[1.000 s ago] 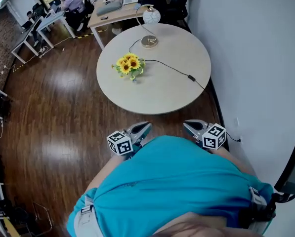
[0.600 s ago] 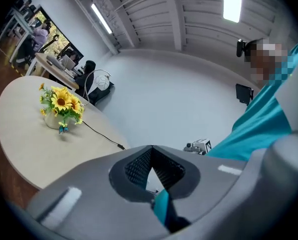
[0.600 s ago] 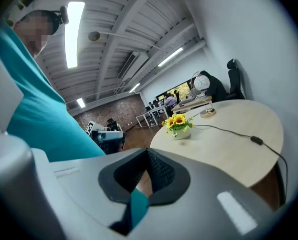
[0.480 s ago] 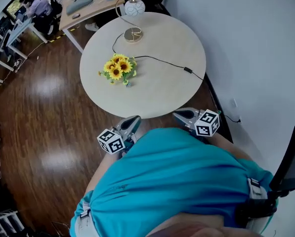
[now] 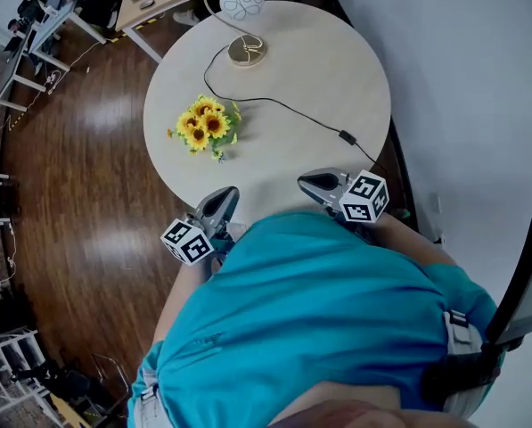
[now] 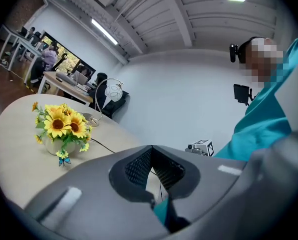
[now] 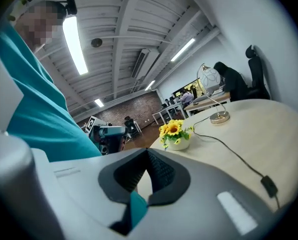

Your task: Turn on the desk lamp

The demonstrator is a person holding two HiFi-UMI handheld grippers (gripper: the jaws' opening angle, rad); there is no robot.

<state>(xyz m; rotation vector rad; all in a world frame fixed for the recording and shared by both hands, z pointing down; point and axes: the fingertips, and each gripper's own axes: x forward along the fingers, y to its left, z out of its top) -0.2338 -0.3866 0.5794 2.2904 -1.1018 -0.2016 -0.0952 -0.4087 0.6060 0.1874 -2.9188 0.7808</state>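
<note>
Brass-footed desk lamp (image 5: 247, 51) with white globe shade stands at the far edge of the round bench (image 5: 337, 69). Its black cord (image 5: 283, 105) runs right and nearer to an inline switch (image 5: 346, 137). Sunflower pot (image 5: 203, 125) sits left of the cord. Left tool (image 5: 223, 199) and right tool (image 5: 308, 183) are by the near edge, both clenched on nothing.

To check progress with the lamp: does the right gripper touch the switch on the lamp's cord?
Apart. The head view shows bare table between the right gripper and the cord switch; the shut tongs hold nothing.
</note>
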